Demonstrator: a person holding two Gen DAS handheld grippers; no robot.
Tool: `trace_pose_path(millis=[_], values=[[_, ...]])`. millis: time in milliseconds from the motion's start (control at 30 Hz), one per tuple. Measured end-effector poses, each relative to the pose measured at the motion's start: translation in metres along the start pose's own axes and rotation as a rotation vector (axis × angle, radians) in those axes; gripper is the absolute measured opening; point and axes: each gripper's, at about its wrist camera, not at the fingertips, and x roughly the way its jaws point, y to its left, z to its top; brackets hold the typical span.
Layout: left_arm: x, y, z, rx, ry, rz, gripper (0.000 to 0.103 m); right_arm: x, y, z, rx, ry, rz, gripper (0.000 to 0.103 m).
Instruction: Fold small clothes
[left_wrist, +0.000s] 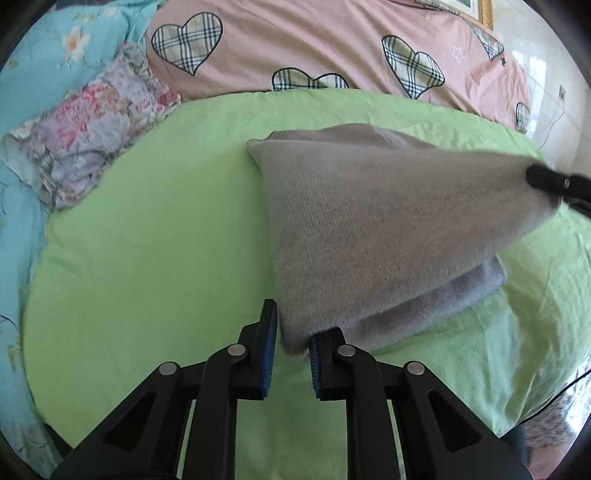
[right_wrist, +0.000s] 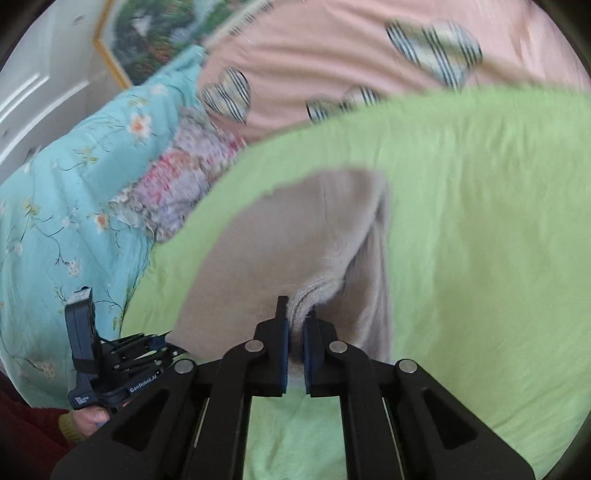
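Note:
A grey knitted garment (left_wrist: 369, 221) lies partly folded on a light green sheet (left_wrist: 166, 221). Its top layer is lifted and stretched between both grippers. My left gripper (left_wrist: 297, 325) is shut on the garment's near corner, which sits between the blue pads. At the right edge of the left wrist view, my right gripper (left_wrist: 543, 177) pinches the garment's far right corner. In the right wrist view, the right gripper (right_wrist: 297, 310) is shut on a bunched edge of the garment (right_wrist: 277, 240). The left gripper (right_wrist: 173, 345) shows at lower left, held by a hand (right_wrist: 88, 417).
A crumpled floral cloth (left_wrist: 92, 136) lies at the sheet's left edge. Behind it are a pink quilt with plaid hearts (left_wrist: 332, 48) and a blue flowered quilt (right_wrist: 55, 203). A framed picture (right_wrist: 147, 37) and a white door (right_wrist: 29, 92) stand beyond. A black cable (left_wrist: 554, 398) hangs at the right.

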Motion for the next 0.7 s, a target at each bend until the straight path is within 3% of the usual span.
trace_pose_path(millis=[133, 233, 433, 533, 600, 633, 700], values=[[0.018, -0.017, -0.011, 0.045, 0.088, 0.04, 0.01, 0.028, -0.018, -0.015, -0.05, 0.113, -0.107, 0.007], [0.017, -0.021, -0.016, 0.077, 0.093, 0.054, 0.01, 0.046, -0.039, -0.036, -0.02, 0.178, -0.133, 0.007], [0.02, -0.024, -0.018, 0.096, 0.121, 0.072, 0.01, 0.046, -0.053, -0.048, 0.02, 0.177, -0.158, 0.007], [0.003, -0.025, -0.011, 0.113, 0.069, 0.072, 0.009, 0.037, -0.045, -0.041, 0.009, 0.166, -0.181, 0.007], [0.01, -0.025, -0.014, 0.124, 0.077, 0.069, 0.009, 0.033, -0.044, -0.038, 0.004, 0.155, -0.204, 0.007], [0.024, -0.024, -0.019, 0.118, 0.122, 0.06, 0.009, 0.039, -0.047, -0.039, 0.005, 0.17, -0.208, 0.007], [0.026, -0.027, -0.024, 0.137, 0.093, 0.067, 0.009, 0.061, -0.054, -0.048, -0.006, 0.23, -0.225, 0.007]])
